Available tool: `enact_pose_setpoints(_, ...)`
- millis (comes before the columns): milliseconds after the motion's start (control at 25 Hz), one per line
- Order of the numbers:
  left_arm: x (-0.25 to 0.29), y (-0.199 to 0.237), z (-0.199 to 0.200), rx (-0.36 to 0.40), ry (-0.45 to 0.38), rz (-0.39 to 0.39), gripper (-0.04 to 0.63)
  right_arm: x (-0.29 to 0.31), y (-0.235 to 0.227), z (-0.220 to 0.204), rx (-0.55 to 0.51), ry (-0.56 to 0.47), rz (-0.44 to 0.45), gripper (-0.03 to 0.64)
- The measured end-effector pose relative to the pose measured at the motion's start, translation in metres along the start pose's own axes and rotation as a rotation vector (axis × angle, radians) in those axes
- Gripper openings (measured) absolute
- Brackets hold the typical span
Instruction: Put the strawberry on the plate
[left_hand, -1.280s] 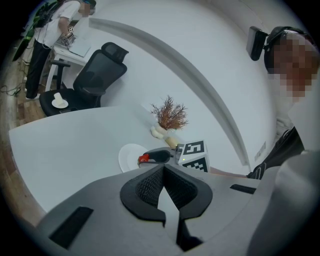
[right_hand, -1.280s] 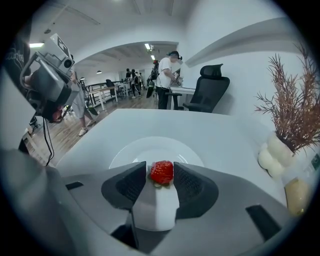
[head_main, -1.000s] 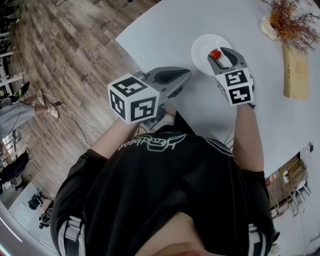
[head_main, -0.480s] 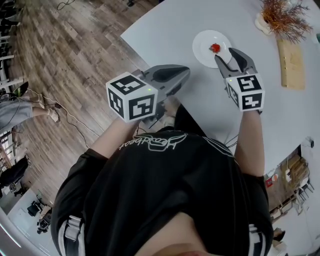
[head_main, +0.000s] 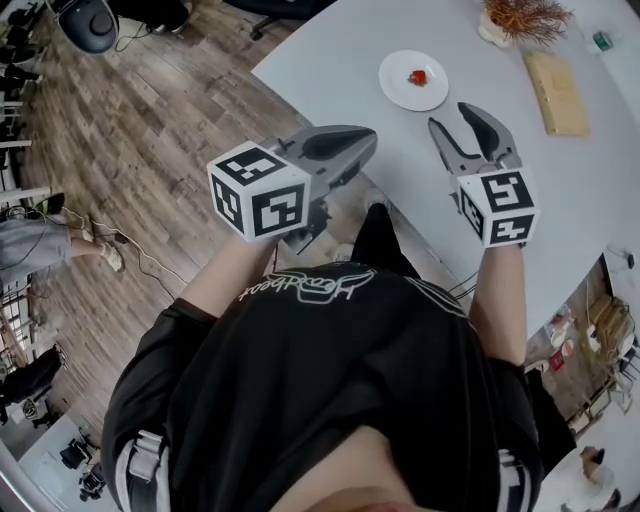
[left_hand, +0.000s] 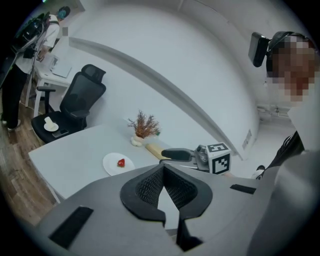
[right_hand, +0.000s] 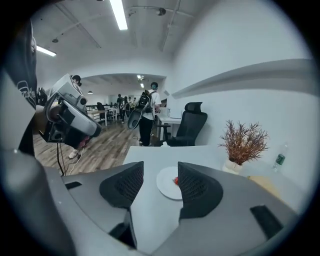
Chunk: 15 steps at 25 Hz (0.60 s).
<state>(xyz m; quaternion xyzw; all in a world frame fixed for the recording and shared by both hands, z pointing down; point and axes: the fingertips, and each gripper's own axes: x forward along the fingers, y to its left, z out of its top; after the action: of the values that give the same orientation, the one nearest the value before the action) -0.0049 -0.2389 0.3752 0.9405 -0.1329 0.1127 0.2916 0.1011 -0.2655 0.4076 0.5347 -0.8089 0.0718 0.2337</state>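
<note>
A small red strawberry (head_main: 417, 77) lies on the round white plate (head_main: 402, 92) toward the far side of the grey table. My right gripper (head_main: 450, 118) hovers nearer to me than the plate, apart from it, open and holding nothing. Through the right gripper view the strawberry (right_hand: 176, 181) and plate (right_hand: 166, 187) show between the spread jaws of that gripper (right_hand: 161, 182). My left gripper (head_main: 368, 142) is shut and empty, held over the table's near-left edge. In its own view the left gripper (left_hand: 162, 167) has its pads touching, with the plate (left_hand: 112, 165) and strawberry (left_hand: 121, 162) far beyond.
A dried plant in a white vase (head_main: 518, 18) and a pale wooden board (head_main: 556, 92) sit at the table's far right. A black office chair (left_hand: 75, 100) stands beyond the table (head_main: 330, 60). Wood floor lies to the left, with people standing in the background.
My right gripper has let go of the strawberry on the plate and drawn back toward me, open. The left gripper has barely moved.
</note>
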Motion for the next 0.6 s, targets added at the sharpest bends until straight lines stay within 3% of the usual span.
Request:
enact_pose_setpoints(160, -0.025, -0.030, -0.002, 0.046, -0.026, -0.039, 0.006, -0.046, 0.028, 0.013, -0.011, -0.043, -0.059, 0.180)
enact_pose_setpoints(320, -0.049, -0.055, 0.001, 0.081, -0.058, -0.054, 0.006, -0.090, 0.059, 0.028, 0.020, -0.116, -0.058, 0.170)
enact_pose_setpoints(440, -0.064, -0.064, 0.000, 0.087, -0.076, -0.063, 0.006, -0.113, 0.083, 0.040, 0.041, -0.176, -0.036, 0.068)
enact_pose_setpoints(600, -0.083, -0.083, -0.005, 0.095, -0.085, -0.072, 0.006, -0.140, 0.121, 0.057, 0.076, -0.253, 0.042, 0.022)
